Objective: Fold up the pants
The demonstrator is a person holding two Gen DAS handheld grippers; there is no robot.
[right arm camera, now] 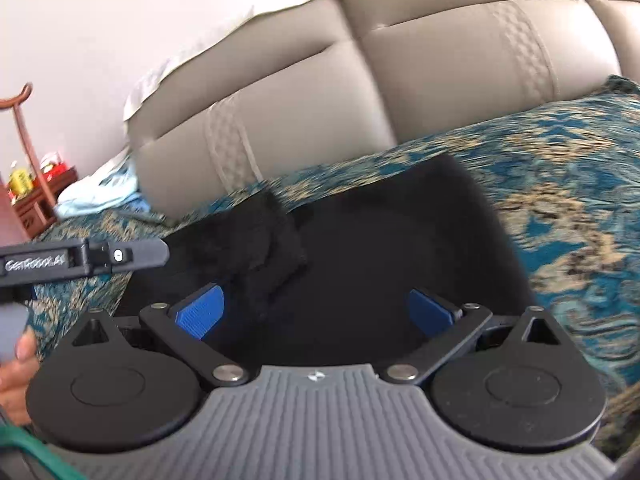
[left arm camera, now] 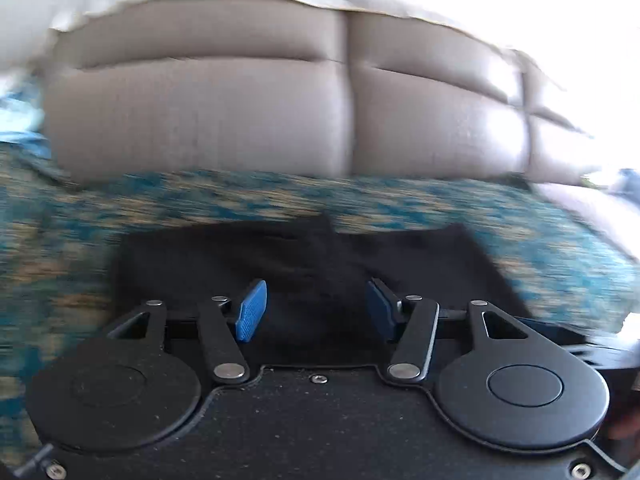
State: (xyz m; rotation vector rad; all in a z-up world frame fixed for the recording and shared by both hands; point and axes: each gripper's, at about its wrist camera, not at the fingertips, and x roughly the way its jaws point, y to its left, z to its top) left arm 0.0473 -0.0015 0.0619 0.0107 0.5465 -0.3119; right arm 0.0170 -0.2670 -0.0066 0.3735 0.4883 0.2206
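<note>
Black pants (left arm camera: 312,256) flat on the bedspread (left arm camera: 80,216), just ahead of both claws, left claw (left arm camera: 316,312) parted and empty, right claw (right arm camera: 316,312) wide, nothing gripped

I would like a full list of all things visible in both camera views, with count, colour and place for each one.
pants: one, black, lying on the bedspread in front of both grippers.
bedspread: one, teal and tan pattern, covering the bed.
headboard: one, beige padded panels, behind the bed.
white cloth: one, draped over the headboard's top edge.
light blue cloth: one, at the bed's left edge, in the right wrist view.
wooden furniture: reddish brown, far left, with small yellow and red items too small to tell.
left gripper: black with blue pads, open over the pants.
right gripper: black with blue pads, open over the pants.
hand: one, at the left edge of the right wrist view.
</note>
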